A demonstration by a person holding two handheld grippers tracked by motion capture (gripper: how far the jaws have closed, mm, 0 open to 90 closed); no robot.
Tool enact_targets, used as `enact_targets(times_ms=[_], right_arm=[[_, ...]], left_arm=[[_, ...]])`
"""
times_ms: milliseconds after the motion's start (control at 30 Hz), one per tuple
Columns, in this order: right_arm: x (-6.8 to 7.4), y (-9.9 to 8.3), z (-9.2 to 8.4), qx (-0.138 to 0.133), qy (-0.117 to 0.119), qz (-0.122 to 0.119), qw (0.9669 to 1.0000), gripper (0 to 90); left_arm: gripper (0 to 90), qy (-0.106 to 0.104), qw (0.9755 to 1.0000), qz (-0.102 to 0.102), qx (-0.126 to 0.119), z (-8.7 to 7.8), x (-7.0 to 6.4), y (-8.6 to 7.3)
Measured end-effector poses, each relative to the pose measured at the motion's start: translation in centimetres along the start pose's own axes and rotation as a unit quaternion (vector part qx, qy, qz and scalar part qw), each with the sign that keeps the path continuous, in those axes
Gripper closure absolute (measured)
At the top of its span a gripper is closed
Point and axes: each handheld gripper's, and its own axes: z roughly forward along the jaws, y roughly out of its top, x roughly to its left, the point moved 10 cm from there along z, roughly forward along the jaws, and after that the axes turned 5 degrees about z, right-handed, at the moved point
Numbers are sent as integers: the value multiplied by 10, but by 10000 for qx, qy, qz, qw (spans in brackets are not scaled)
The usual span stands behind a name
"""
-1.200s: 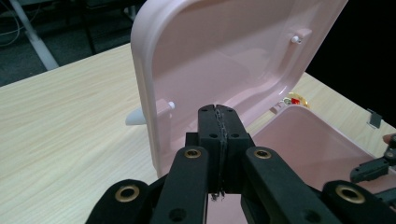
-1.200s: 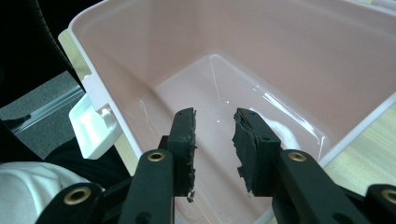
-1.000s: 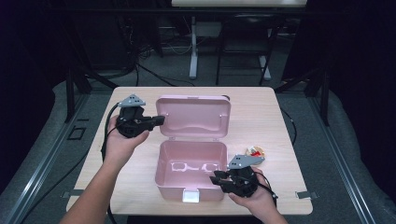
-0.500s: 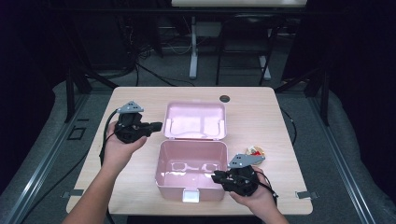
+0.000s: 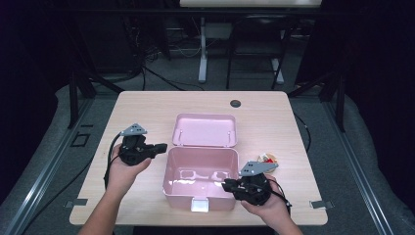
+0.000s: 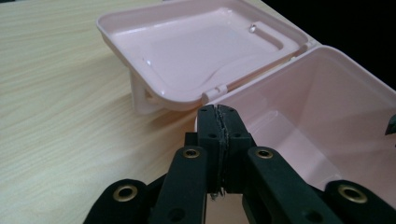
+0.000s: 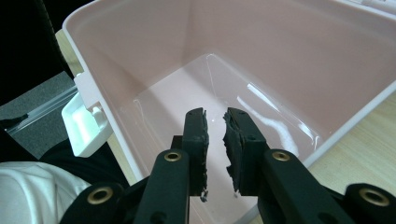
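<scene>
Lid (image 5: 205, 130) now flat open at 12 o'clock; left gripper (image 5: 160, 146) dropped clear, jaws pressed together. Right gripper (image 5: 226, 185) over the box (image 5: 200, 175) rim, jaws slightly spread, empty. Box ready for loading.

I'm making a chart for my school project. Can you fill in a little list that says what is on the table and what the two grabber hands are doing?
box: pink plastic box, open, nothing seen inside
lid: pink lid swung back behind the box
latch: white clasp on the box front
left gripper: jaws shut, empty, beside the box's left rim
right gripper: jaws slightly apart, empty, over the box's right edge
small items: colourful bits right of the box, too small to name
table: light wood
</scene>
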Motion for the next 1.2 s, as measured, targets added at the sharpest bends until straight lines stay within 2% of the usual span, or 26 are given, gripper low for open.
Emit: enact_targets(times_ms=[300, 400, 533, 633, 767, 900, 1000, 1100, 1200], right_arm=[[1, 0, 0, 38, 15, 26, 10000, 753], [2, 0, 0, 59, 46, 38, 10000, 730], [5, 2, 0, 87, 112, 79, 9999, 654], [9, 10, -3, -76, 132, 22, 9999, 619], [11, 22, -12, -322, 160, -25, 9993, 602], [5, 31, -22, -558, 42, 11, 9984, 587], [-8, 32, -27, -646, -164, 225, 9975, 568], [-20, 30, -27, -683, -436, 388, 9960, 548], [-30, 25, -23, -580, -689, 530, 9945, 528]], left_arm=[[771, -45, 10000, -59, -27, 1, 0, -12], [723, -92, 9999, -7, -64, 1, -1, -14], [675, -163, 9998, 134, -51, -1, -9, -17], [625, -187, 9996, 199, -11, -3, -12, -19], [609, -208, 9997, 153, -33, -4, -15, -21], [598, -157, 9998, 90, 17, 1, -14, -26], [589, -144, 9999, 12, -31, 5, -14, -27], [586, -63, 10000, -24, -27, 10, -11, -26], [587, -31, 10000, -57, -13, 15, -8, -23]])
